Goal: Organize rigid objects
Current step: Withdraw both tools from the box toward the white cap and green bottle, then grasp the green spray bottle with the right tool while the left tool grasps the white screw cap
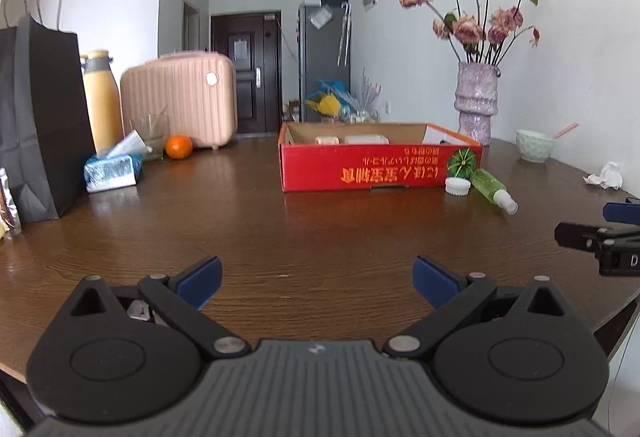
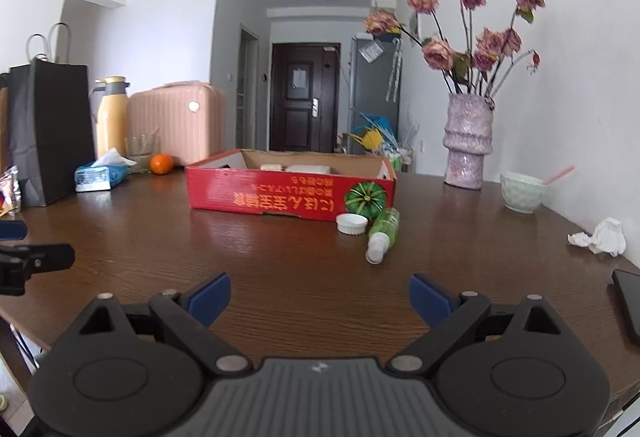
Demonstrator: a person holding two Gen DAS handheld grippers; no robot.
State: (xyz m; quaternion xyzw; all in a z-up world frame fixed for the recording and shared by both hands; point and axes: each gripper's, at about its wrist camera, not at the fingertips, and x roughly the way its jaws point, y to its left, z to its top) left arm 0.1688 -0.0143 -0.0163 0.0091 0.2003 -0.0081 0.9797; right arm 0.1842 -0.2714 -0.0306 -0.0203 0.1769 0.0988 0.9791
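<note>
A red cardboard box [image 1: 360,169] [image 2: 288,197] stands on the brown table, with pale items lying inside. Just off its right front corner a green spray bottle [image 1: 493,190] [image 2: 383,233] lies on its side beside a small white lid [image 1: 457,185] [image 2: 351,224]. My left gripper [image 1: 318,279] hangs open over the near table with nothing between its blue pads. My right gripper [image 2: 319,297] is open and empty too, nearer the bottle. Each gripper shows at the other view's edge.
At the left stand a black paper bag [image 1: 40,117], a yellow flask [image 1: 102,97], a pink case [image 1: 184,97], a tissue pack [image 1: 114,171] and an orange [image 1: 179,146]. On the right are a flower vase [image 2: 467,141], a pale bowl [image 2: 523,192], crumpled paper [image 2: 602,237] and a dark phone [image 2: 630,301].
</note>
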